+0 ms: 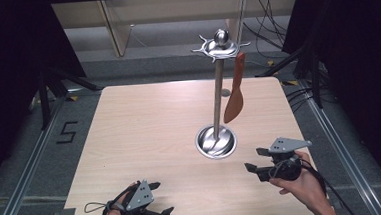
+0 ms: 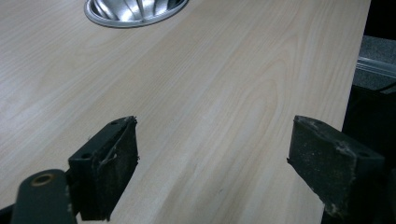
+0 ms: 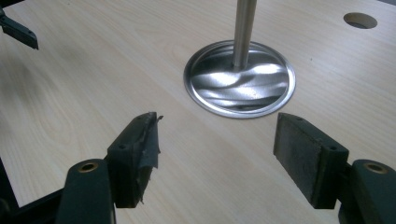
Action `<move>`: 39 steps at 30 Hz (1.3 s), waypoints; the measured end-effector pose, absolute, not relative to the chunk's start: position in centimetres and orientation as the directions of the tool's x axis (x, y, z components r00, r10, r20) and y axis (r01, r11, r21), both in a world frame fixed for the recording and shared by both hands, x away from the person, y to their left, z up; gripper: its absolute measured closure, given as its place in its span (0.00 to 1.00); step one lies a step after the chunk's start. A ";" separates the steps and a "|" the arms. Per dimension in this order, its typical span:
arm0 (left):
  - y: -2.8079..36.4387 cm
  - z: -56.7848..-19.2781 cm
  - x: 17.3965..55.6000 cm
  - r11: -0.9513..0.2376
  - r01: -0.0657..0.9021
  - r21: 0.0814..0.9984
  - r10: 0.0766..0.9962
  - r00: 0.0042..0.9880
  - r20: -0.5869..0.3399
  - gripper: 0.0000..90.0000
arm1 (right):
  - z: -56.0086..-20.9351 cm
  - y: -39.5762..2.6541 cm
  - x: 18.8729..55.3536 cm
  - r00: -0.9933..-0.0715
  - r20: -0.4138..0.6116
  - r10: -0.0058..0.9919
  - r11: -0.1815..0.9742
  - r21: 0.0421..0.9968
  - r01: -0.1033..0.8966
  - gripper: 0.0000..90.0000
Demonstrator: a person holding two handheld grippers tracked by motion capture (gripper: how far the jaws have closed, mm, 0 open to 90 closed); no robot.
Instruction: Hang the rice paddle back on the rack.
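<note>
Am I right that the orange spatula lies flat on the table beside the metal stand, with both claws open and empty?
Not quite. The orange spatula does not lie on the table; in the high view it hangs from a hook at the top of the metal stand. The rest holds: the left claw and the right claw are both open and empty, as their own views show.

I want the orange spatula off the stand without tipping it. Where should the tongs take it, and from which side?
Probably grip the spatula on its narrow handle, just below the hook on the stand. It hangs upright, blade down, on the pole's right, so come in level from the right with the right tongs, which stand open and nearest, then lift.
</note>
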State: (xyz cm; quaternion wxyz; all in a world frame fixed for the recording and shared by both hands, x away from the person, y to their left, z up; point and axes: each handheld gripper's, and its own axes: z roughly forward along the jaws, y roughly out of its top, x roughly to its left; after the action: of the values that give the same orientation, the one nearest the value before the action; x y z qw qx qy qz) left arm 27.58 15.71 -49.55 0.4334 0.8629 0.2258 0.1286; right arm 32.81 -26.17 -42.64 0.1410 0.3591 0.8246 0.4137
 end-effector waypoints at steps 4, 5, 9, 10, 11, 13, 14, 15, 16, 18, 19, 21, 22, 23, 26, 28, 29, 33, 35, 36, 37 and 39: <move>15.7 -49.6 27.6 -0.525 0.277 0.805 0.501 0.865 0.029 0.17 | -43.0 -26.2 32.6 -0.709 0.066 0.703 0.408 0.778 0.477 0.35; 15.7 -49.6 27.6 -0.524 0.277 0.805 0.504 0.863 0.031 0.17 | -43.1 -26.2 32.6 -0.718 0.060 0.693 0.414 0.782 0.465 0.35; 15.7 -49.6 27.6 -0.526 0.275 0.805 0.502 0.864 0.033 0.17 | -43.6 -26.1 32.3 -0.704 0.078 0.706 0.405 0.771 0.491 0.35; 15.6 -49.6 27.5 -0.512 0.276 0.813 0.502 0.865 0.023 0.17 | -43.6 -26.3 32.4 -0.715 0.058 0.697 0.428 0.767 0.479 0.35; 15.6 -49.6 27.5 -0.509 0.277 0.815 0.504 0.863 0.022 0.17 | -43.8 -26.2 32.3 -0.708 0.071 0.703 0.415 0.768 0.488 0.35; 15.6 -49.6 27.5 -0.511 0.277 0.814 0.503 0.864 0.021 0.17 | -43.9 -26.2 32.2 -0.711 0.084 0.699 0.417 0.760 0.499 0.35; 15.6 -49.6 27.5 -0.510 0.280 0.813 0.504 0.864 0.018 0.17 | -44.0 -26.3 32.2 -0.711 0.069 0.700 0.420 0.765 0.488 0.35; 15.6 -49.6 27.4 -0.504 0.280 0.817 0.504 0.863 0.015 0.17 | -44.1 -26.3 32.2 -0.711 0.061 0.700 0.422 0.768 0.482 0.35; 15.6 -49.7 27.4 -0.498 0.287 0.818 0.505 0.863 0.005 0.17 | -44.1 -26.3 32.2 -0.717 0.063 0.694 0.428 0.765 0.482 0.35; 15.6 -49.6 27.4 -0.502 0.286 0.816 0.502 0.865 0.006 0.17 | -44.2 -26.3 32.0 -0.711 0.070 0.700 0.423 0.761 0.491 0.34; 15.6 -49.6 27.4 -0.502 0.286 0.816 0.502 0.865 0.006 0.17 | -44.2 -26.3 32.0 -0.711 0.070 0.700 0.423 0.761 0.491 0.34; 15.6 -49.6 27.4 -0.502 0.286 0.817 0.501 0.865 0.005 0.17 | -44.3 -26.2 31.8 -0.710 0.077 0.700 0.416 0.764 0.493 0.34; 15.6 -49.6 27.4 -0.502 0.282 0.818 0.505 0.863 0.013 0.17 | -44.3 -26.2 31.7 -0.718 0.068 0.693 0.424 0.766 0.483 0.33; 15.6 -49.6 27.4 -0.503 0.277 0.819 0.505 0.863 0.018 0.17 | -44.4 -26.2 31.8 -0.730 0.062 0.680 0.432 0.771 0.468 0.33; 15.6 -49.6 27.4 -0.516 0.279 0.810 0.499 0.867 0.019 0.17 | -44.5 -26.3 31.4 -0.712 0.070 0.699 0.414 0.772 0.482 0.31; 15.6 -49.6 27.4 -0.508 0.282 0.814 0.502 0.865 0.014 0.17 | -44.6 -26.3 31.2 -0.709 0.076 0.701 0.414 0.766 0.492 0.31; 15.6 -49.6 27.5 -0.514 0.281 0.810 0.501 0.865 0.018 0.17 | -44.7 -26.3 31.3 -0.713 0.072 0.698 0.414 0.771 0.483 0.31; 15.6 -49.6 27.5 -0.514 0.279 0.811 0.501 0.865 0.020 0.17 | -45.1 -26.3 31.0 -0.704 0.090 0.705 0.410 0.758 0.507 0.31; 15.6 -49.7 27.5 -0.505 0.276 0.818 0.507 0.862 0.023 0.17 | -45.3 -26.4 30.9 -0.702 0.082 0.707 0.409 0.763 0.501 0.30; 15.5 -49.8 27.4 -0.502 0.282 0.818 0.506 0.862 0.013 0.17 | -45.3 -26.5 30.9 -0.709 0.073 0.702 0.420 0.761 0.494 0.30; 15.5 -49.8 27.4 -0.501 0.283 0.818 0.507 0.862 0.013 0.17 | -45.3 -26.4 30.7 -0.701 0.101 0.705 0.408 0.752 0.518 0.30; 15.6 -49.6 27.5 -0.513 0.282 0.811 0.501 0.865 0.016 0.17 | -45.4 -26.5 30.6 -0.703 0.086 0.706 0.410 0.760 0.505 0.30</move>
State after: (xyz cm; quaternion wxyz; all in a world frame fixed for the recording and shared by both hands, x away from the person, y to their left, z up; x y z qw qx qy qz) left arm 27.46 15.61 -49.60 0.4379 0.8607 0.2276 0.1248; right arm 30.60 -26.49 -45.38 0.1251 0.3647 0.8301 0.4028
